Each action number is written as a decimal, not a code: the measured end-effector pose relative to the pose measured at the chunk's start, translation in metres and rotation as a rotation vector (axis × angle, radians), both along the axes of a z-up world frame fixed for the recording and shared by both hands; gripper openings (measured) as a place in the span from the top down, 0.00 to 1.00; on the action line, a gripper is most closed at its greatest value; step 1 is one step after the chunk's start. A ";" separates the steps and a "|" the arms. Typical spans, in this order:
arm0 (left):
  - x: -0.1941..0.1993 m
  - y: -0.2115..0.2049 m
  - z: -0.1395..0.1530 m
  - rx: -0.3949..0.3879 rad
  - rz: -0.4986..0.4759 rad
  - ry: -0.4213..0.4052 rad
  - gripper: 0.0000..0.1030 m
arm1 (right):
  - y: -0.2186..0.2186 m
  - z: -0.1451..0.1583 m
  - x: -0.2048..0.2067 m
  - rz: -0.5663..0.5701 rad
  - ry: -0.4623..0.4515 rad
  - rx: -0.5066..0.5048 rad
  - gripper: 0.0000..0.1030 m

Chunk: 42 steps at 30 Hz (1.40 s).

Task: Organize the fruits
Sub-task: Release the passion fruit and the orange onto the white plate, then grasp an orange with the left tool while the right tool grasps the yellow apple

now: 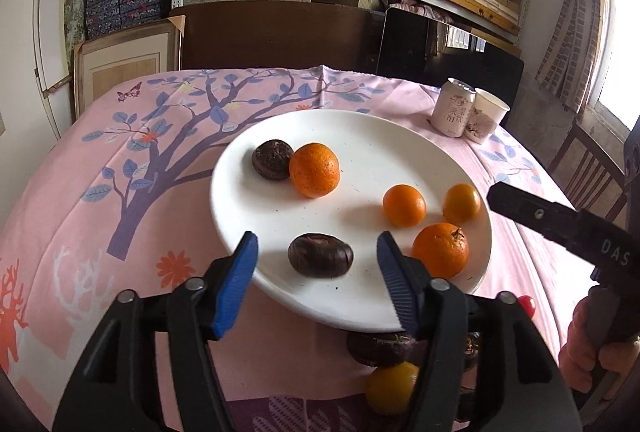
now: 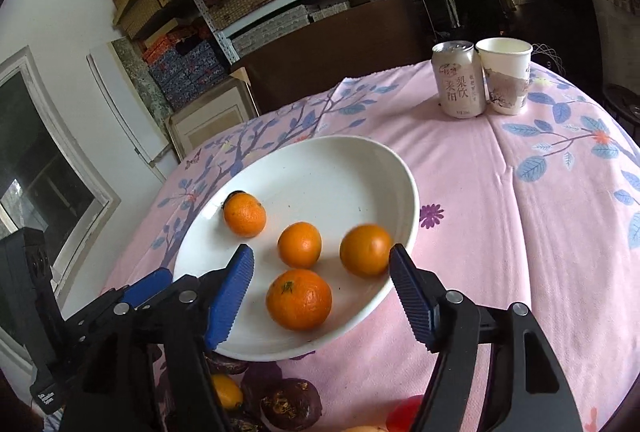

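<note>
A white plate (image 1: 360, 136) on the pink tablecloth holds several oranges and two dark brown fruits. My left gripper (image 1: 317, 238) is open just above the near dark fruit (image 1: 321, 255), its blue pads clear of it on either side. My right gripper (image 2: 321, 250) is open over the plate's near right rim. The largest orange (image 2: 299, 299) lies below and between its fingers, untouched. On the cloth in front of the plate lie loose fruits: a dark one (image 2: 290, 402), a yellow one (image 1: 390, 388) and a red one (image 2: 404, 412).
A drink can (image 2: 458, 84) and a paper cup (image 2: 506, 76) stand together at the table's far right. A wooden chair (image 1: 588, 168) stands off the right edge. Shelves of boxes line the wall behind. A hand (image 1: 588, 352) grips the right tool.
</note>
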<state>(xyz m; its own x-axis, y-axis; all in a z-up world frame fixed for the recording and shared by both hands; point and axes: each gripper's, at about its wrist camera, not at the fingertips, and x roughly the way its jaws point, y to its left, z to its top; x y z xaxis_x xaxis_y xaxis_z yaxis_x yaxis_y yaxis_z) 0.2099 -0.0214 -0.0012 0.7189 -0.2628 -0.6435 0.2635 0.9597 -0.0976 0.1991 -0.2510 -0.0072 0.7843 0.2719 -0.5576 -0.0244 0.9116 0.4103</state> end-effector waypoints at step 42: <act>-0.123 0.096 -0.035 0.006 0.121 0.136 0.09 | -0.059 -0.030 -0.109 -0.103 0.055 0.153 0.21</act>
<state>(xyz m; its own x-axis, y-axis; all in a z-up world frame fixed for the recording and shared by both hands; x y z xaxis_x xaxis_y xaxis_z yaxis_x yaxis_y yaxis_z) 0.0867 0.0741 -0.0360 0.6509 -0.1757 -0.7385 0.1309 0.9843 -0.1187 0.0901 -0.3097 -0.0375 0.7822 0.2763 -0.5584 0.0922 0.8351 0.5423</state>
